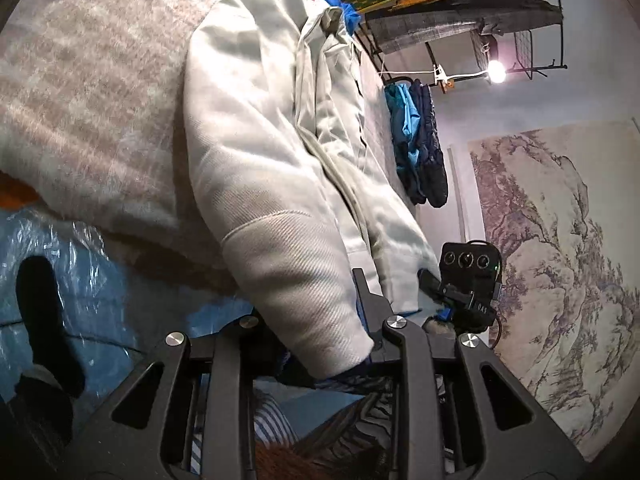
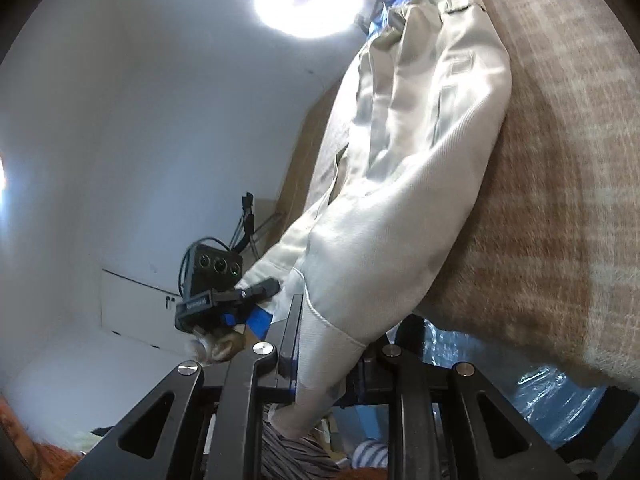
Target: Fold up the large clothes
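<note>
Cream twill jacket (image 1: 256, 168) lies spread on a beige fuzzy blanket (image 1: 88, 92) covering the bed, its near end lifted off the edge. Left hand-held gripper (image 1: 316, 344) is clamped on one sleeve cuff; right hand-held gripper (image 2: 320, 364) is clamped on the other cuff, the two near each other.
</note>
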{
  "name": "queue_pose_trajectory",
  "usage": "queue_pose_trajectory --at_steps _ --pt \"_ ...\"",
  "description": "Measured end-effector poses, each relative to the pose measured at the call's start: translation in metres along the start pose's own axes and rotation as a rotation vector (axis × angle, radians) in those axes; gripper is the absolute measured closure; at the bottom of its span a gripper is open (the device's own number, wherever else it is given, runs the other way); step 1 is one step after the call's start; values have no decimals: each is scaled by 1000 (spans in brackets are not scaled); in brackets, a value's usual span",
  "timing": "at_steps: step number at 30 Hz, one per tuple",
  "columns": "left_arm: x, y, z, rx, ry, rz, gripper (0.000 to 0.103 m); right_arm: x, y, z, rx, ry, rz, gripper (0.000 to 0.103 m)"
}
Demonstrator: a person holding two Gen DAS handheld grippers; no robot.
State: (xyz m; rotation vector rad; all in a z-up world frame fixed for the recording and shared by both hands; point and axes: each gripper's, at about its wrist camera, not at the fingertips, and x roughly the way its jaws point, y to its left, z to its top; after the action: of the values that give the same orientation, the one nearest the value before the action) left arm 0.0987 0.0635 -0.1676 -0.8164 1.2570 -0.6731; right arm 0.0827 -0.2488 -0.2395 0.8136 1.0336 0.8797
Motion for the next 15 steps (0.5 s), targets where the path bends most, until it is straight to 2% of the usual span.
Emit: queue_pose_trajectory --at_steps 9,12,15 --pt "-8 -22 32 -13 -85 -53 81 0 11 19 1 -55 2 85" --pt "-6 -29 48 -23 -126 -64 81 -10 15 42 8 -84 -10 85" --pt "0 -38 70 -15 -157 -42 81 -11 19 68 1 -100 -50 85"
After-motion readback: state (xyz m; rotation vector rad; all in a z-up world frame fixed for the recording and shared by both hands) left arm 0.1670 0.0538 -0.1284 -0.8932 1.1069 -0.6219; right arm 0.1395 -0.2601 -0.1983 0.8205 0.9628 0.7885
